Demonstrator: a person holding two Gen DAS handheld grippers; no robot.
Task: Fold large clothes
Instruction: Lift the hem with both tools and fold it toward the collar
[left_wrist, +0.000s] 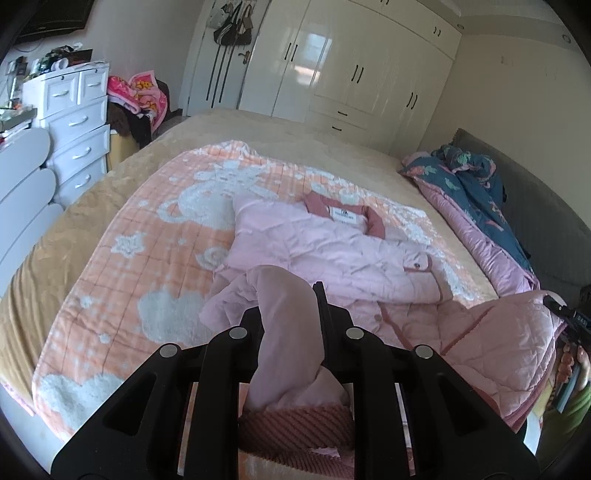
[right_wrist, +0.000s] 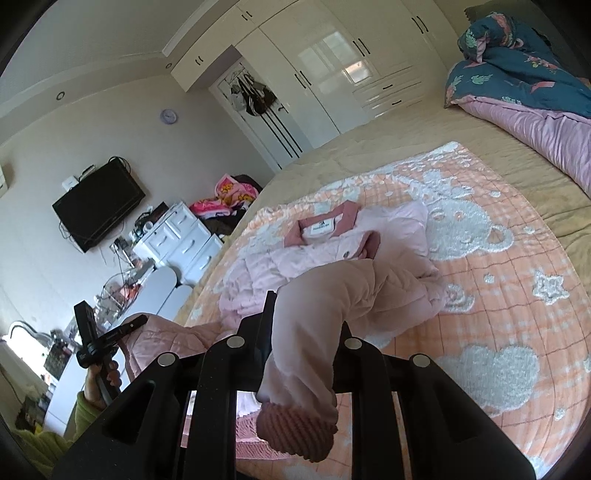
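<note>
Bedroom, bed (left_wrist: 92, 206) with tan cover and peach-and-white blanket (left_wrist: 122, 266); pink quilted jacket (left_wrist: 332, 251) laid on the blanket, collar toward the wardrobe (left_wrist: 343, 62).

Item 1: left gripper (left_wrist: 291, 314), jaws closed on one pink sleeve (left_wrist: 284, 332), ribbed darker-pink cuff (left_wrist: 295, 424) hanging just below the fingers. Item 2: right gripper (right_wrist: 306, 325), jaws clamped on the other sleeve (right_wrist: 325, 314), its ribbed cuff (right_wrist: 295, 428) drooping beneath; this sleeve arches up from the jacket body (right_wrist: 295, 258). Item 3: blue floral and pink duvet (left_wrist: 476, 206), bunched along the far bed edge. Item 4: white drawer unit (left_wrist: 74, 125) beside the bed. Item 5: wall-mounted television (right_wrist: 98, 203), seen from the right wrist.
</note>
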